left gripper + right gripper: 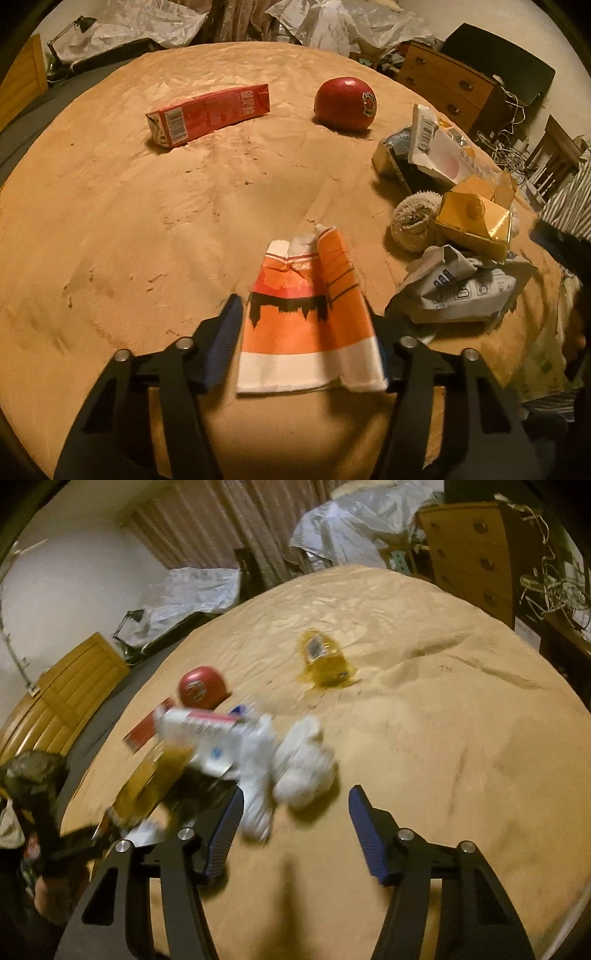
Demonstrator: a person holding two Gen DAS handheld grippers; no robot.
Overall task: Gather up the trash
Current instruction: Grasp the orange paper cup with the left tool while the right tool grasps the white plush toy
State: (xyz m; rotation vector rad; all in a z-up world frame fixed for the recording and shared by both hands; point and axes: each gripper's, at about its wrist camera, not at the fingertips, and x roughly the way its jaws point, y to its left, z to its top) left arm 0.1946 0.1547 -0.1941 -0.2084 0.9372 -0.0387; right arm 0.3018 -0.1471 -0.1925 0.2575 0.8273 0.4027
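In the left wrist view my left gripper [306, 317] is shut on a flattened orange and white paper wrapper [306, 317], held just above the tan table [147, 229]. A red carton [207, 114] lies at the far left and a red apple [345, 103] at the far middle. A pile of trash sits at the right: a white wrapper [439, 147], a gold box [476, 221], a grey crumpled packet [461, 288]. In the right wrist view my right gripper [295, 805] is open and empty, just in front of a white crumpled tissue [303, 771] and the blurred pile [199, 746].
A yellow crumpled wrapper [325, 661] lies alone further out on the table. A woolly round thing [413, 221] sits beside the pile. A wooden chest of drawers [443, 85] and cables stand beyond the table's right edge. Crumpled plastic sheeting [332, 22] lies behind.
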